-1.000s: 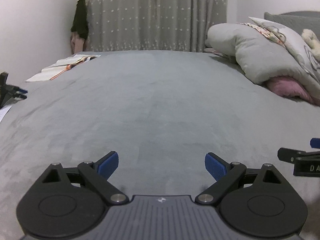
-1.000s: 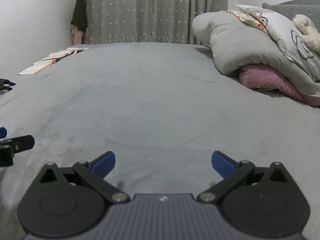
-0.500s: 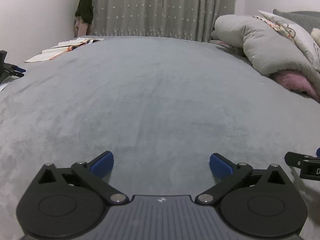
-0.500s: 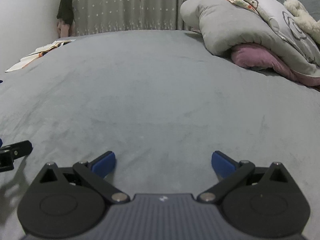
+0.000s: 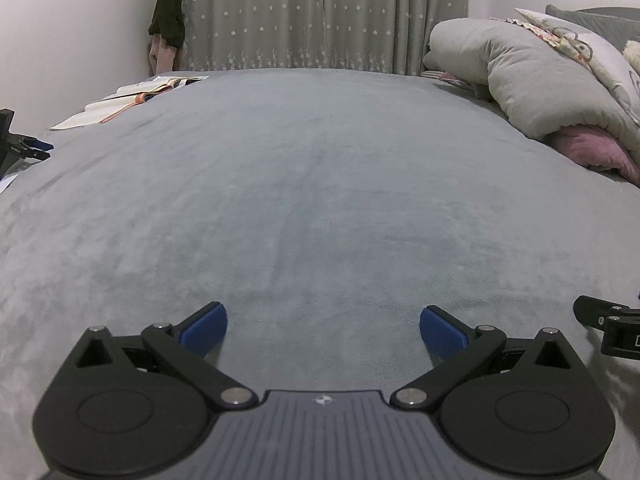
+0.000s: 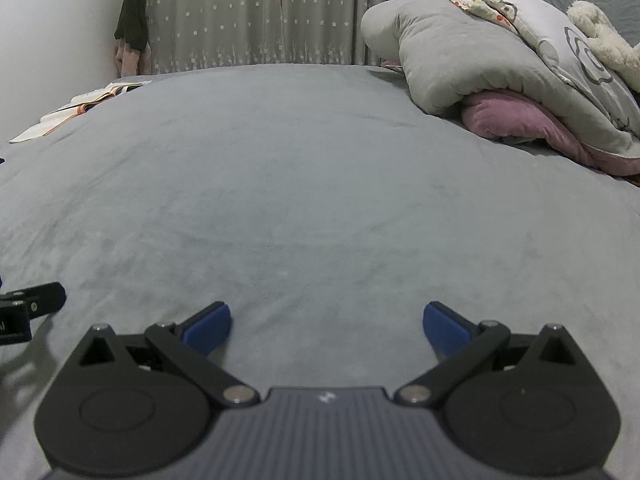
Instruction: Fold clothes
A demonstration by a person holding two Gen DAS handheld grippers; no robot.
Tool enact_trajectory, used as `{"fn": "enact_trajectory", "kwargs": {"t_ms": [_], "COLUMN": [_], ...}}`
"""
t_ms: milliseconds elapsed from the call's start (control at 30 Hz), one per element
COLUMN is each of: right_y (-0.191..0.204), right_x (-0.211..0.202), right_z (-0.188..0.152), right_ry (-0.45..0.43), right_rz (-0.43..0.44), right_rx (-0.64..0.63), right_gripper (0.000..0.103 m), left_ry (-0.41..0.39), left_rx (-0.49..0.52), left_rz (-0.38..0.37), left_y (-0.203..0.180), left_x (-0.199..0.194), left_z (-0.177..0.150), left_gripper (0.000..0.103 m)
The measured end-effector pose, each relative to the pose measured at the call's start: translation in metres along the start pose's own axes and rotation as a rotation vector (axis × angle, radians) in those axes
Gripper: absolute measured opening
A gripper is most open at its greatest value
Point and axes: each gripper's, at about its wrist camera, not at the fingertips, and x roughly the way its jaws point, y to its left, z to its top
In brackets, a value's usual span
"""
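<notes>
No loose garment lies on the grey bed cover [image 5: 320, 184] in front of me. My left gripper [image 5: 323, 330] is open and empty, low over the near part of the cover. My right gripper [image 6: 326, 326] is open and empty too, level with it on the right. The right gripper's side shows at the right edge of the left wrist view [image 5: 608, 326], and the left gripper's side shows at the left edge of the right wrist view [image 6: 28, 308]. The cover also fills the right wrist view [image 6: 320, 168].
A rolled grey duvet over a pink blanket [image 6: 516, 116] and pillows lie at the right. Open books or papers [image 5: 132, 100] lie at the far left. A black device [image 5: 16, 140] sits at the left edge. A starred curtain [image 5: 324, 12] and hanging dark clothes [image 5: 166, 8] stand behind.
Both grippers tipped down and then a little back up over the bed; the view shifted accordingly. Both stayed open and empty.
</notes>
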Motion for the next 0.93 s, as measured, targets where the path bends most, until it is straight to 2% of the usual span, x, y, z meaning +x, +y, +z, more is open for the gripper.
{"fn": "enact_trajectory", "kwargs": {"t_ms": [933], "right_y": [0.009], "right_x": [-0.001], "right_z": [-0.001], "right_ry": [-0.003], "right_rz": [-0.009], "right_rx": [0.001], "right_gripper": [0.103], "left_ry": [-0.001], "left_rx": [0.017], "left_rz": [0.014], "left_y": [-0.003], "left_x": [0.003], "left_z": [0.001], "left_gripper": [0.103]}}
